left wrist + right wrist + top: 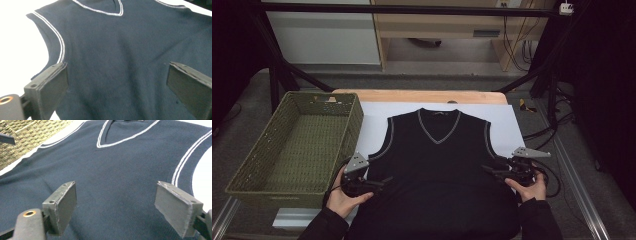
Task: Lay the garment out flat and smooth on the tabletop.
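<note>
we hold both claws, left claw (384, 182) and right claw (488, 170), spread and empty beside the flat vest (437, 165), ready to fold it.

The vest (439, 165) is dark, fine-ribbed knit cloth, matt, with pale woven trim. The basket (254, 165) is rough olive wickerwork. The table (422, 96) shows smooth wood under a white matt sheet (374, 125). Each tool's jaws look scuffed, dull black.
</note>
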{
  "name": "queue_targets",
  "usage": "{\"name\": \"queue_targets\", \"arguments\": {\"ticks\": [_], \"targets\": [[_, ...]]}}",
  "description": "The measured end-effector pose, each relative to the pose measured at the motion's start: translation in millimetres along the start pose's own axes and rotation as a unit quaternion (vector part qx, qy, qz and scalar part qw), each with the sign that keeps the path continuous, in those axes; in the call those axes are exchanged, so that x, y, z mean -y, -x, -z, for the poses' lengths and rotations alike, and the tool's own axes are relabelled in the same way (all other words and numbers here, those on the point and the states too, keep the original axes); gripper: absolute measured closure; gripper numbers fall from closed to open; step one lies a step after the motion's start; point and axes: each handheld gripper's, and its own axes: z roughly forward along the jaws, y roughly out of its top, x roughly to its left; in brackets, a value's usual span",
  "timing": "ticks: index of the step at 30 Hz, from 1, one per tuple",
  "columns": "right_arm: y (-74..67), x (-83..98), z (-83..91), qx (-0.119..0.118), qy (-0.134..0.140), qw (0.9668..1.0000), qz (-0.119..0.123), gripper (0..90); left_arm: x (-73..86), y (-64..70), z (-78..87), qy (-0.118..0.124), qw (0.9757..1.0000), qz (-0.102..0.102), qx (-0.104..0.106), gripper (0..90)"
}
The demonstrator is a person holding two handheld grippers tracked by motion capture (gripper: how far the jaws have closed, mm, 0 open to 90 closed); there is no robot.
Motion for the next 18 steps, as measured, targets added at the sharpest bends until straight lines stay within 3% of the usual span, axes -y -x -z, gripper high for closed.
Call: {"name": "queue_targets", "arguments": {"ticks": [6,11,13,18], "targets": [[3.1,-8.8,-6.0,-0.005,0.000,1.0000,0.005,12.2,-14.1,-9.7,-5.4,0.012,0.9999,0.006,0.002,0.0],[6.7,-14.5,-8.3,-0.002,0.006,1.0000,0.002,11.0,-24.7,-13.2,-13.4,0.018,0.9996,0.007,-0.019,0.0],[8.8,-17.0,-9.6,-0.001,0.005,1.0000,0.001,10.6,-28.1,-13.4,-16.9,0.018,0.9997,0.008,-0.011,0.0],[12.2,-23.3,-10.4,0.004,0.009,1.0000,0.000,10.2,-36.2,-17.0,-28.2,0.018,0.9996,0.009,-0.018,0.0]]}}
